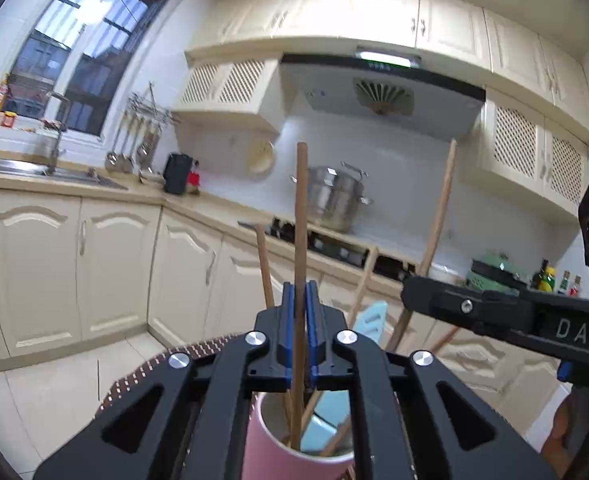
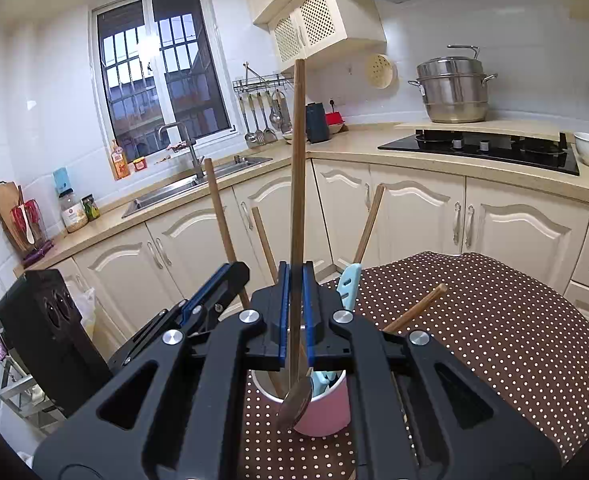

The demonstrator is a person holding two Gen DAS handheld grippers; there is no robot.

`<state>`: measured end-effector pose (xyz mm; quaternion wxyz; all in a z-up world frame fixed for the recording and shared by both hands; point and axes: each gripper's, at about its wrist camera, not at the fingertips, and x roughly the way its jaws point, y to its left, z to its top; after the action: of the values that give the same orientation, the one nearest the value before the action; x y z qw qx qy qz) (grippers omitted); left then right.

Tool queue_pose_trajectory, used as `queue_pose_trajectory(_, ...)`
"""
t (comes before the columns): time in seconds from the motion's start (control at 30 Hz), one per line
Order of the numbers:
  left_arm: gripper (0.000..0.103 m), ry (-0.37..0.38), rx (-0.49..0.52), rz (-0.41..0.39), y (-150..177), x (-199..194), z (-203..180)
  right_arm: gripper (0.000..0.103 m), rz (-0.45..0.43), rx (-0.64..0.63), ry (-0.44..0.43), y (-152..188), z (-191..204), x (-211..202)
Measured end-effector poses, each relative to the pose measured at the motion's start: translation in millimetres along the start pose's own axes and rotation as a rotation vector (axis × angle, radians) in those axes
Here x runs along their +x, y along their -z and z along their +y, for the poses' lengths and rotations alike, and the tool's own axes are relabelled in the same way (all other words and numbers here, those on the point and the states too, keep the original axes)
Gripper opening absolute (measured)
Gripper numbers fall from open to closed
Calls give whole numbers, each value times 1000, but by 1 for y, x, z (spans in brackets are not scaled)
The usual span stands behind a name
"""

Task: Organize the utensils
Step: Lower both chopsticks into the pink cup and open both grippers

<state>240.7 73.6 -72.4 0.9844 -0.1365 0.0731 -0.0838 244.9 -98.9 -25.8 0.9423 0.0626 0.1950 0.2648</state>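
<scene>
Each claw (image 1: 299, 312) (image 2: 296, 300) clamped on a wooden-handled utensil above pink cup (image 2: 322, 408), dotted brown tablecloth (image 2: 494, 320), cream kitchen cabinets (image 2: 414, 208).

A home kitchen: cream cabinets (image 2: 406, 216) run under a counter holding a black hob (image 2: 482, 150); a steel steamer pot (image 2: 452, 88) stands behind the hob, and a sink (image 2: 190, 190) sits left of it below a window (image 2: 158, 68).
</scene>
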Motion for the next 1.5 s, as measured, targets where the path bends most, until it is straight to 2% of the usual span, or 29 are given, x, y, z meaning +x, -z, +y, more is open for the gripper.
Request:
queue_pose_trajectory(0.03, 7, -1, 4, 13, 1, 0, 0, 7, 2, 0, 1, 1, 1, 0)
queue_pose_trajectory(0.1, 15, 2, 8, 31, 3, -2, 1, 7, 5, -4, 7, 2, 2, 0)
queue_pose_trajectory(0.13, 24, 9, -2, 38, 3, -4, 3, 7, 7, -7, 11, 3, 3, 0)
queue_pose_trajectory(0.17, 27, 13, -7, 41, 3, -5, 4, 7, 9, -9, 14, 4, 4, 0)
queue_pose_trajectory(0.4, 34, 14, 4, 59, 1, -17, 5, 7, 24, -18, 34, 8, 8, 0)
queue_pose_trajectory(0.67, 36, -52, 61, 80, -6, -33, -3, 7, 52, -20, 57, 15, 11, 2)
queue_pose_trajectory(1.13, 47, -58, 90, 97, -21, -63, -13, 8, 58, -12, 83, 19, 21, -14)
queue_pose_trajectory(1.3, 48, -59, 82, 97, -26, -73, -16, 29, 41, 1, 100, 17, 19, -26)
queue_pose_trajectory(1.37, 48, -70, 80, 97, -29, -77, -16, 40, 38, 2, 107, 17, 19, -30)
queue_pose_trajectory(1.43, 48, -74, 81, 97, -31, -82, -17, 47, 27, 7, 116, 17, 19, -34)
queue_pose_trajectory(1.5, 50, -77, 89, 98, -32, -87, -19, 48, 22, 7, 115, 18, 19, -40)
